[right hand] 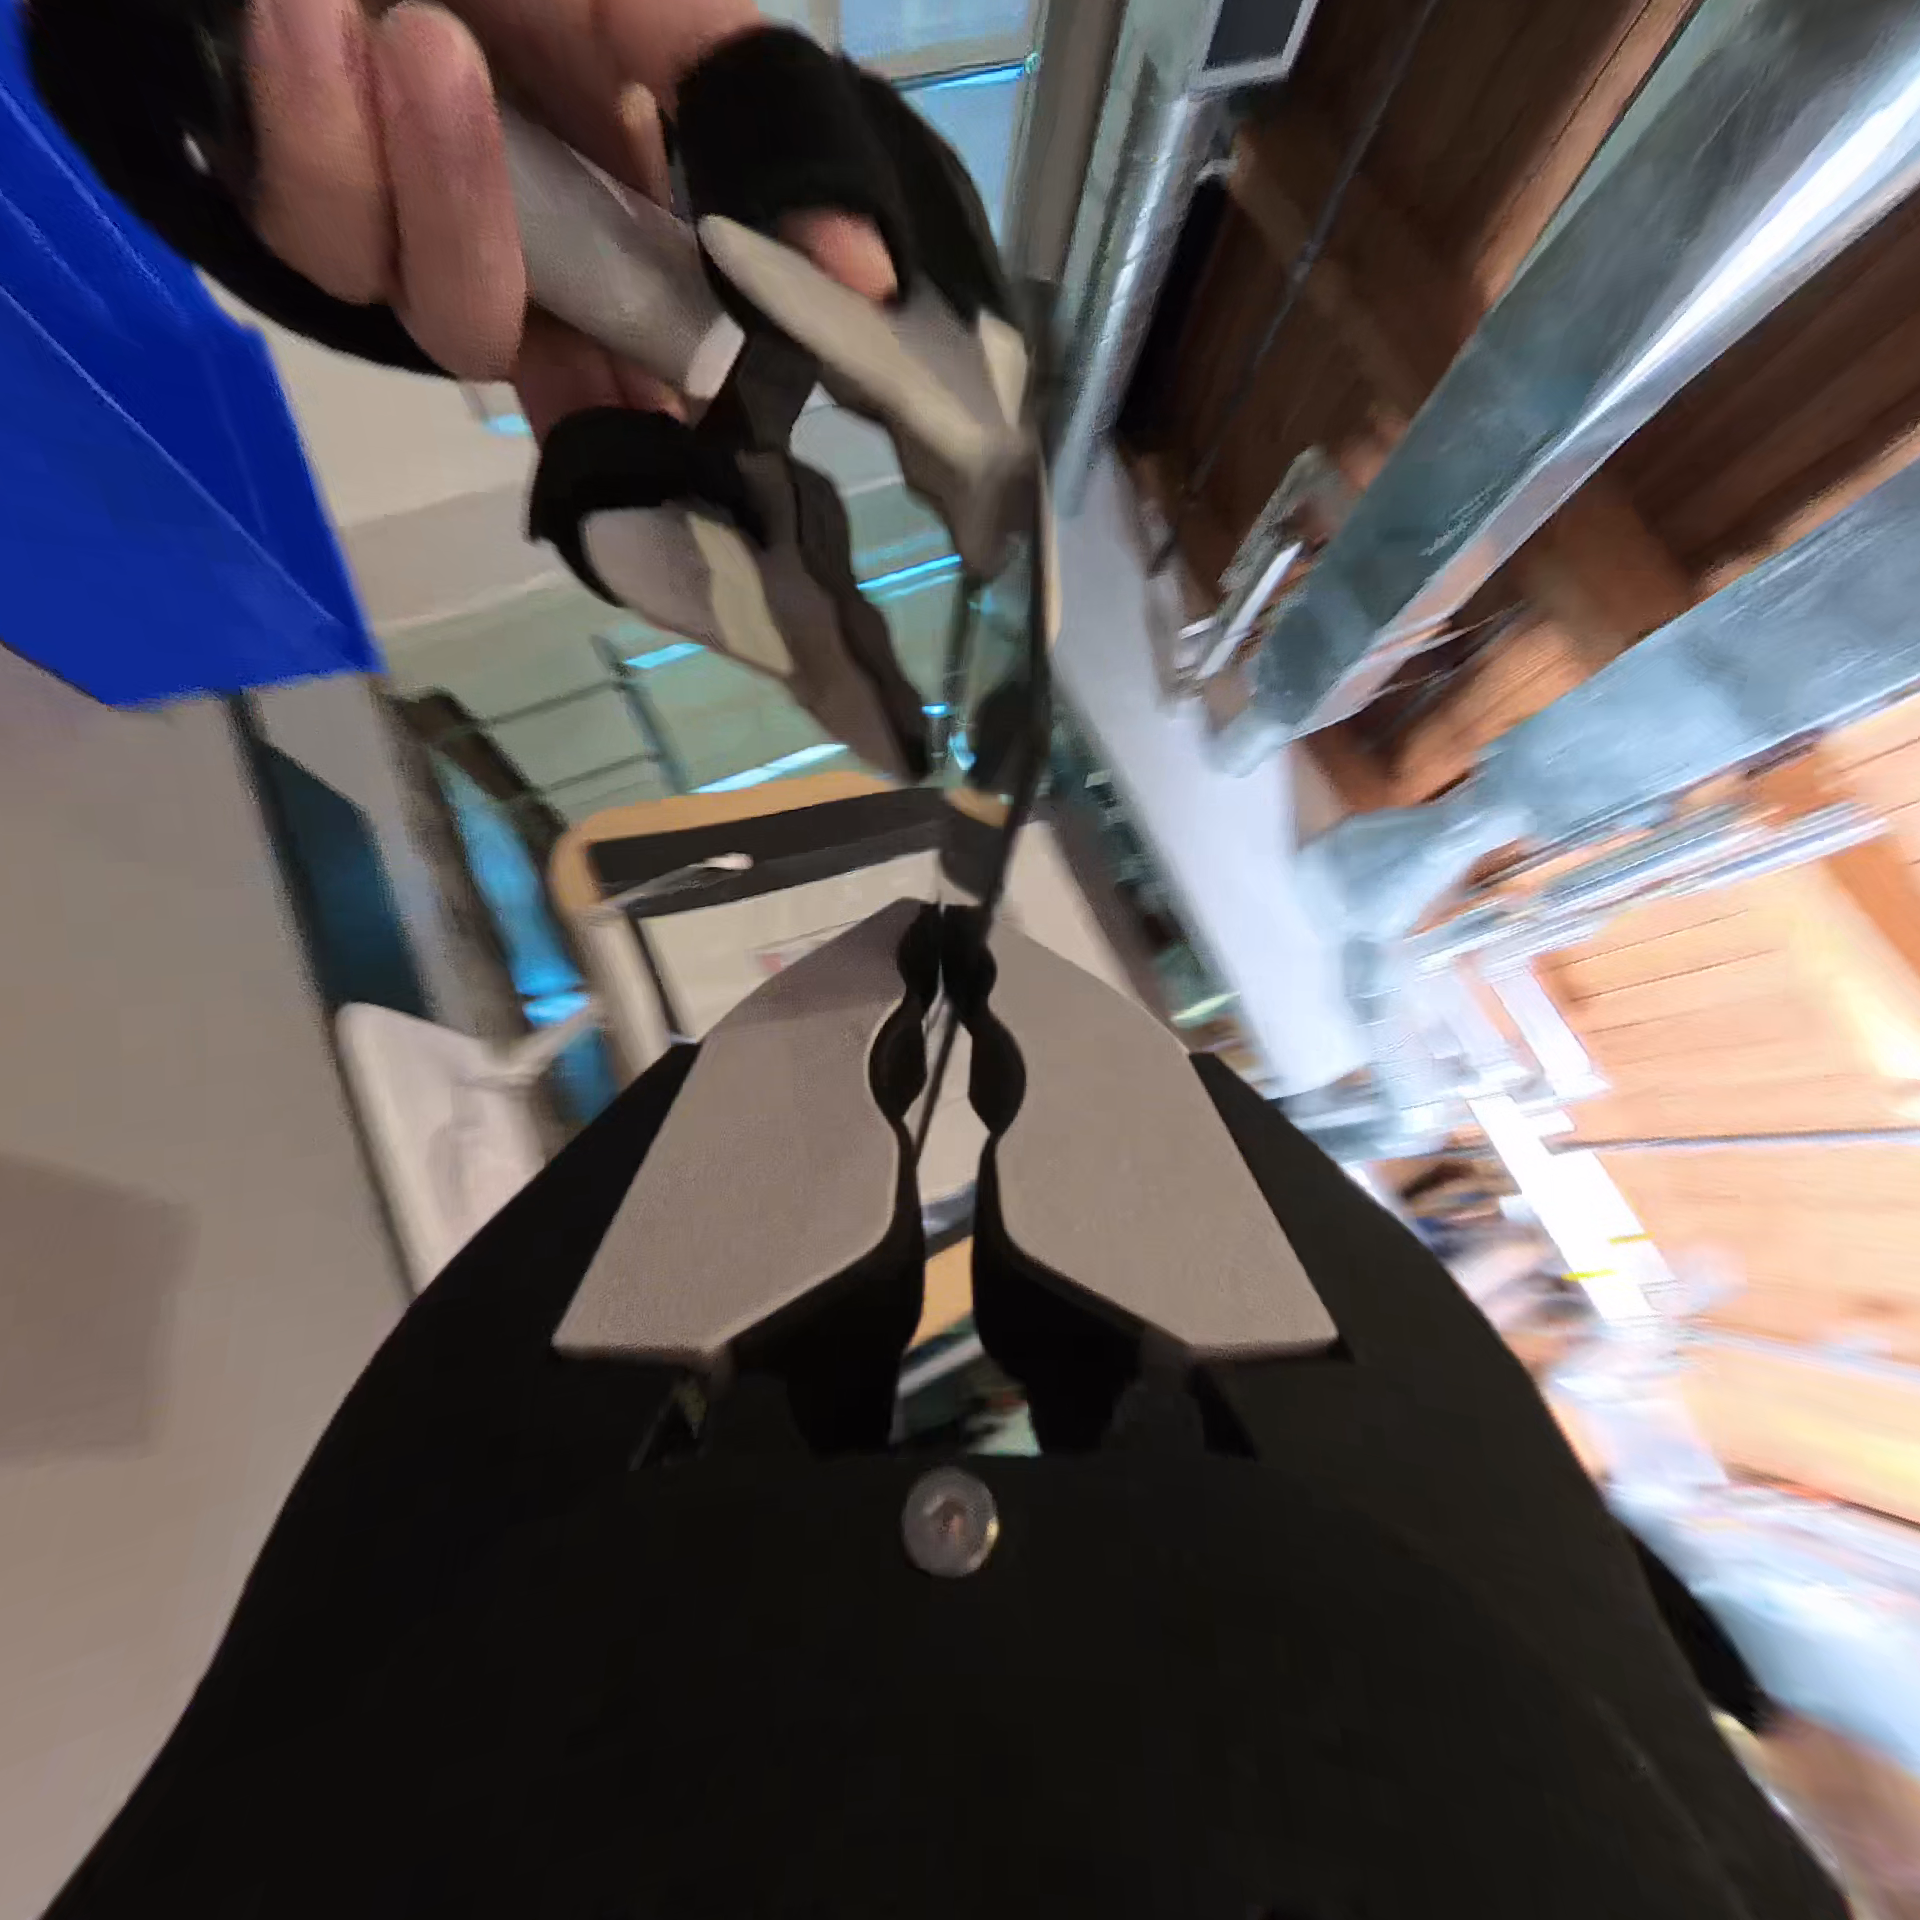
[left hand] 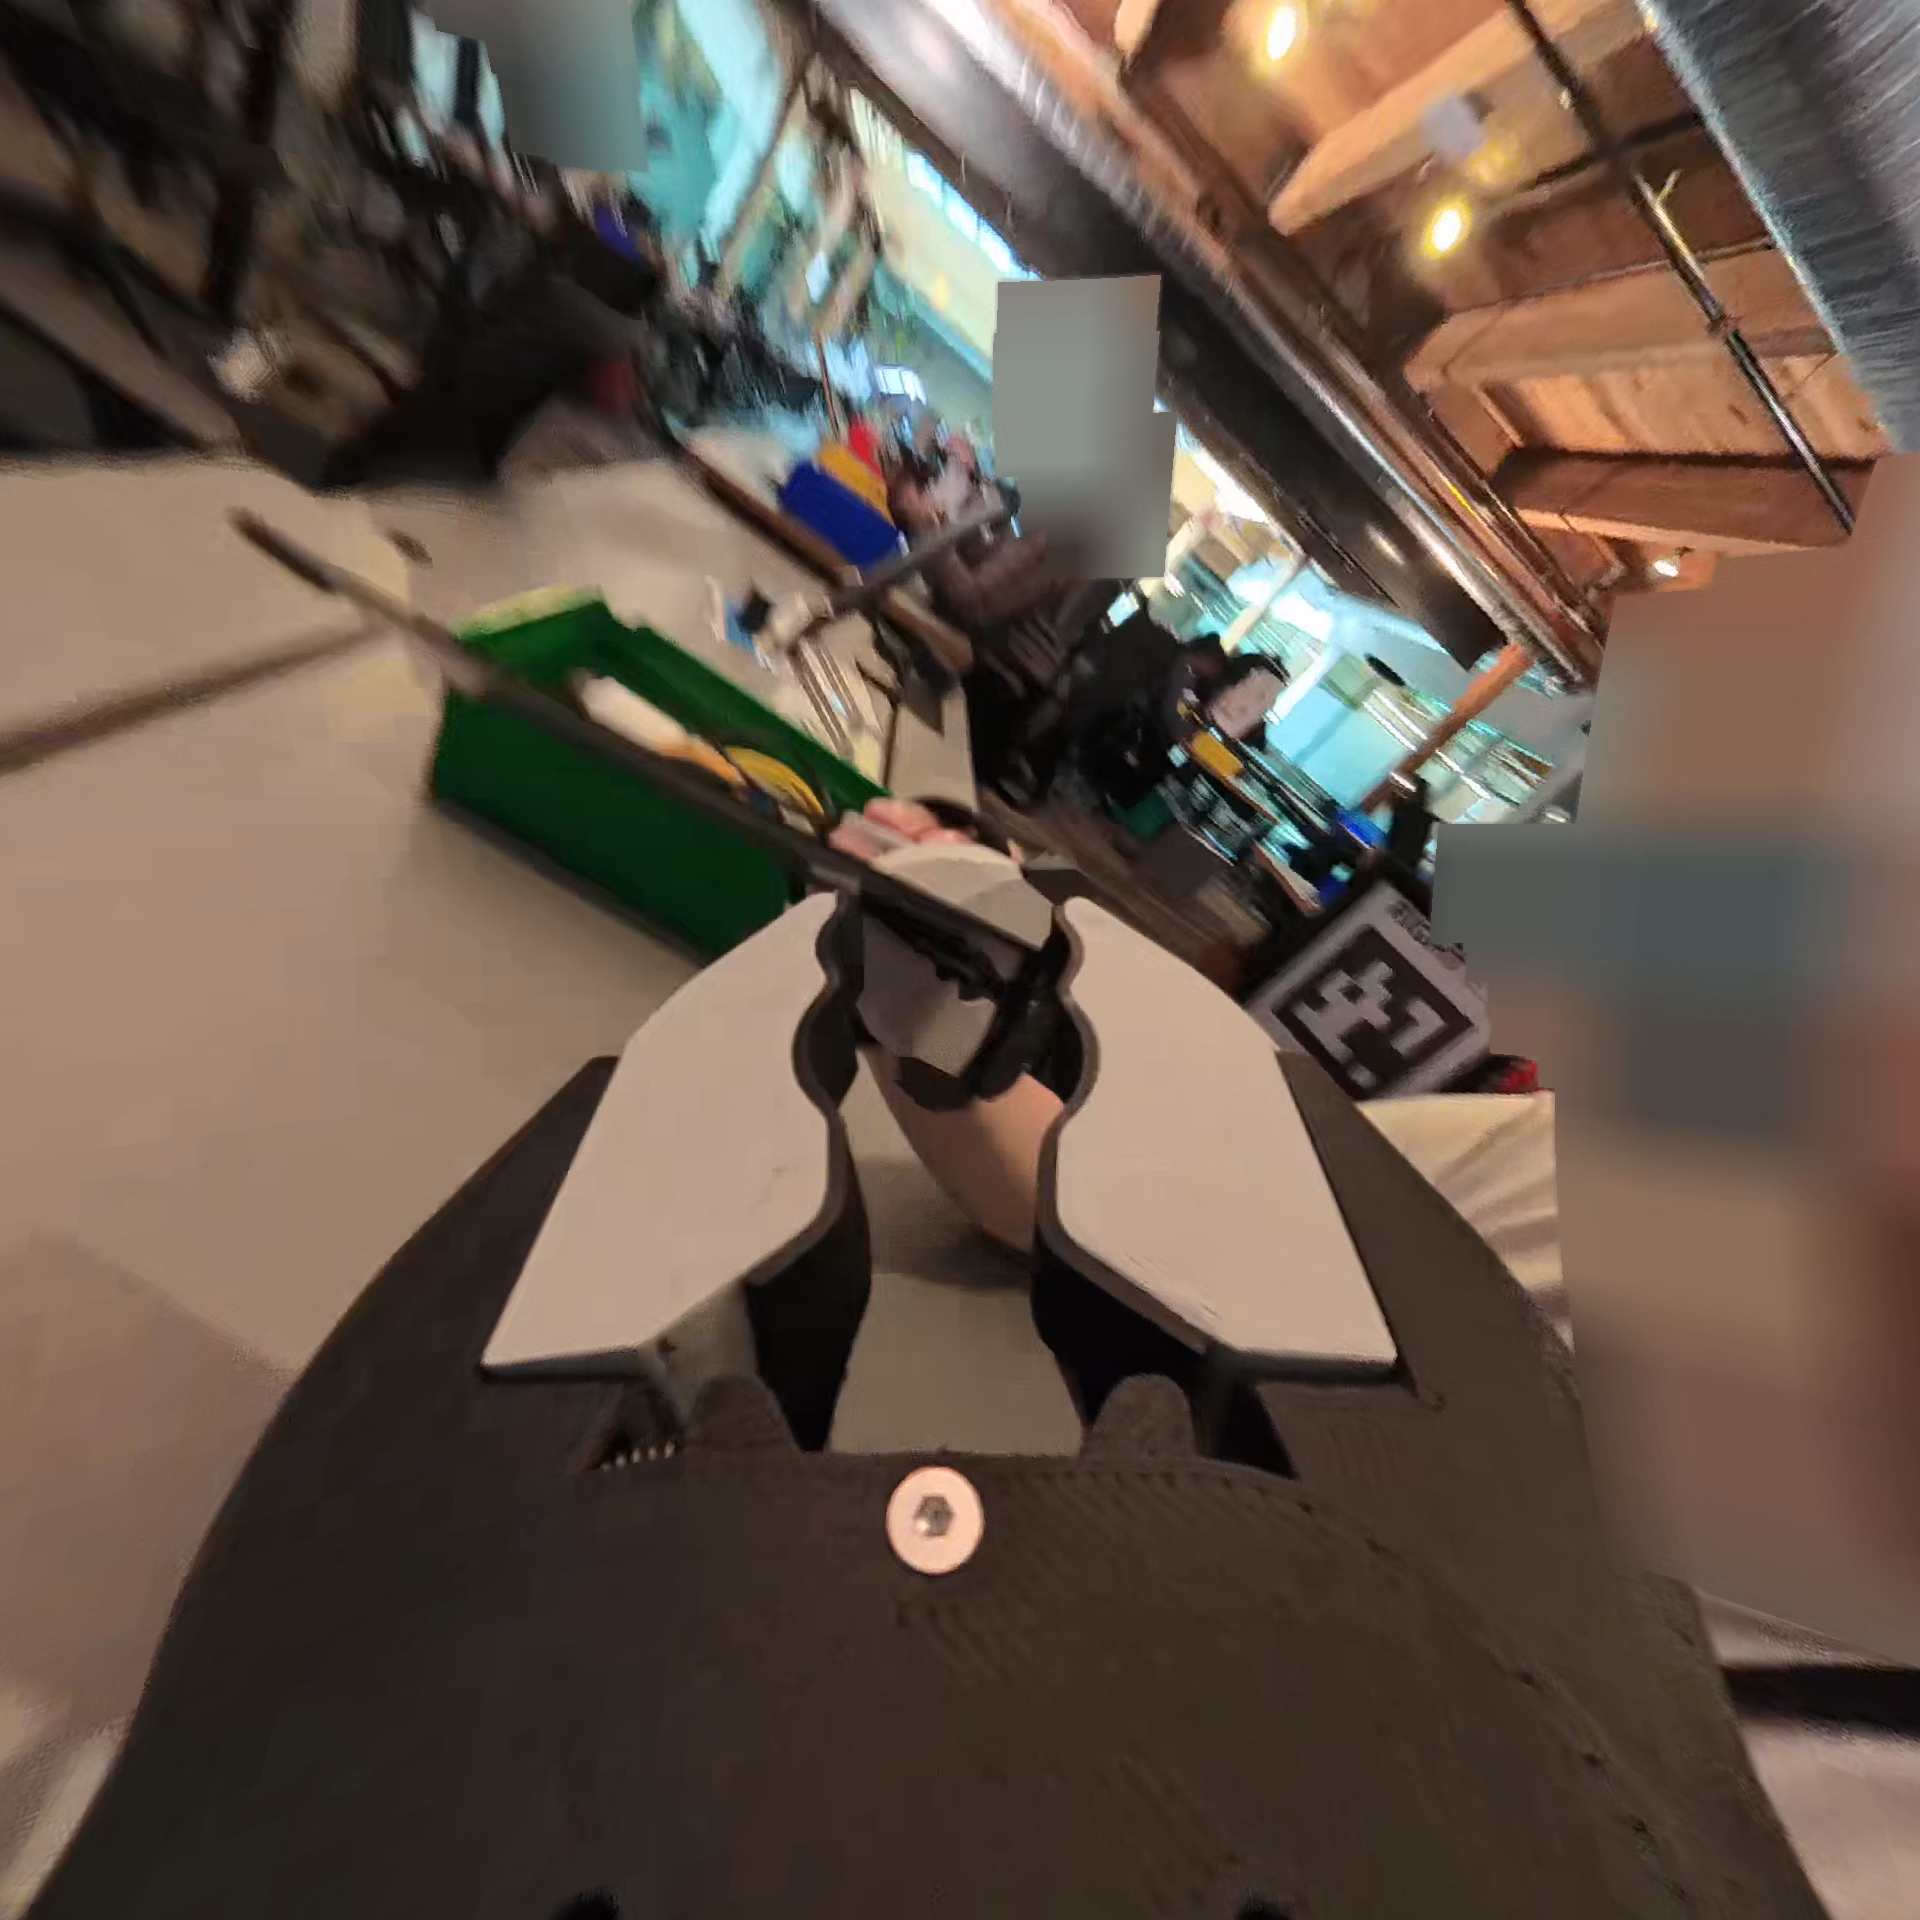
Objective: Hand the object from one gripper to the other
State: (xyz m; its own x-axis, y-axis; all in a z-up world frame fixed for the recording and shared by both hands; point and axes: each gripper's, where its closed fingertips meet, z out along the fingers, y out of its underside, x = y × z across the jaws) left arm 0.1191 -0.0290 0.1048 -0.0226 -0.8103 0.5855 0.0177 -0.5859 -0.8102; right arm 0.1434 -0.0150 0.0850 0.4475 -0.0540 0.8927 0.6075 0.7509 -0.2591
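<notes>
Too thin and blurred to identify: the dark rod-like object (left hand: 416,623), far tip smeared against the tabletop (left hand: 208,935). Near end hidden behind the right gripper (left hand: 961,971). Contents of the green bin (left hand: 582,790) partly covered, unreadable. In the right wrist view, left gripper (right hand: 935,727) motion-blurred; grip on the object (right hand: 1023,727) not discernible. Background smeared throughout.
</notes>
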